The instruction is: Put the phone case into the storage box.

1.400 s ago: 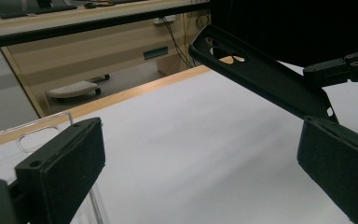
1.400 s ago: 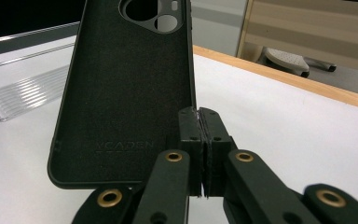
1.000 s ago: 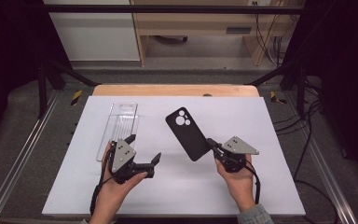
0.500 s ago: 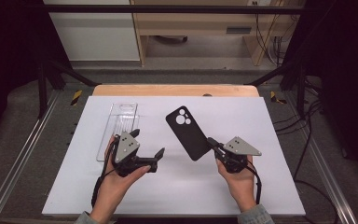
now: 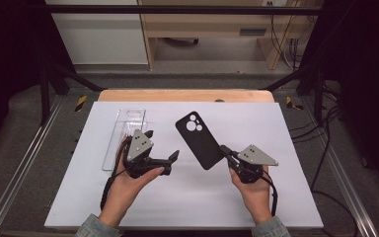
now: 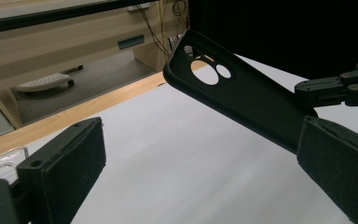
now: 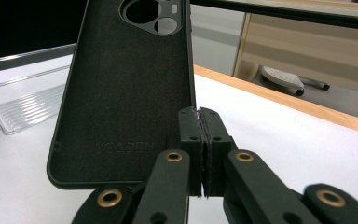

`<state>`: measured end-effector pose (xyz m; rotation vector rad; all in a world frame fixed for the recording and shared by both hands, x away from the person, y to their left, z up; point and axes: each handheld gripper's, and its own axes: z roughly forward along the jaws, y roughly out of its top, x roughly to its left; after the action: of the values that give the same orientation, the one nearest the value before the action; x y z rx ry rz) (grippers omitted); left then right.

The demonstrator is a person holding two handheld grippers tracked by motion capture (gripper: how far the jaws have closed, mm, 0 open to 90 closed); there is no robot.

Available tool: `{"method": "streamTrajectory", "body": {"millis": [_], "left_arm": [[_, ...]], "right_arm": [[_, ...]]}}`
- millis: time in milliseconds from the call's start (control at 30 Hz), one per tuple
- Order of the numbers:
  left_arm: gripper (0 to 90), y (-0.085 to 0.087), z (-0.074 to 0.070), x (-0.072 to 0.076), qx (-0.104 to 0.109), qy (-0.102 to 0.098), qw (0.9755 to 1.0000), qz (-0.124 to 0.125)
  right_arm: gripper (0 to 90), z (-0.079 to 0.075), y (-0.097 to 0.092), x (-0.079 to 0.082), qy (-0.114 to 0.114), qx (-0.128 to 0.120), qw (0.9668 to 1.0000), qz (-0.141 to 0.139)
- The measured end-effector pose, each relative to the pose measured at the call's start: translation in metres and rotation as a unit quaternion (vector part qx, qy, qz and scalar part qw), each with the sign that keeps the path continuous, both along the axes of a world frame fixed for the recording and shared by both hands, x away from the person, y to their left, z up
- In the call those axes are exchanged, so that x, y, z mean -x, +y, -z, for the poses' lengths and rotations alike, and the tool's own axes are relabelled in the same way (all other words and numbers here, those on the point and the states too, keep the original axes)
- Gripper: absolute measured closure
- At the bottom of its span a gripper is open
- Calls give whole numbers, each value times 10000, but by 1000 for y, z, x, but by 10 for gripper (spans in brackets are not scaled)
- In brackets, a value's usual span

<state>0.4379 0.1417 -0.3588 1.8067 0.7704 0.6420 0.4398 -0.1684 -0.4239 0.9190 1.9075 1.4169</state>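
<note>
A black phone case (image 5: pixel 200 139) hangs tilted above the white mat, its camera cutouts at the far end. My right gripper (image 5: pixel 225 150) is shut on its near right edge; in the right gripper view the two pads (image 7: pixel 199 126) pinch the case (image 7: pixel 126 93) rim, inner side facing me. My left gripper (image 5: pixel 161 145) stands open just left of the case, not touching it. In the left gripper view its wide-apart pads (image 6: pixel 70 172) frame bare mat, with the case (image 6: pixel 242 98) slanting across above the right pad, and the right gripper's (image 6: pixel 345 86) black links at the far right.
A clear plastic box (image 5: pixel 126 133) lies on the white mat (image 5: pixel 276 128) behind the left hand, also seen in the right gripper view (image 7: pixel 23 102). A wooden table edge (image 5: pixel 177 95) runs along the far side. Metal rails flank the table.
My left gripper has risen and shifted a little toward the case, still open. The right gripper and the case have stayed put.
</note>
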Motion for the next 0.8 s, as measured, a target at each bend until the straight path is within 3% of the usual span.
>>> {"method": "streamTrajectory", "body": {"millis": [800], "left_arm": [[8, -3, -8, -15, -13, 142, 9999, 66]], "right_arm": [[892, -1, -5, 6, -66, -4, 10000, 20]]}}
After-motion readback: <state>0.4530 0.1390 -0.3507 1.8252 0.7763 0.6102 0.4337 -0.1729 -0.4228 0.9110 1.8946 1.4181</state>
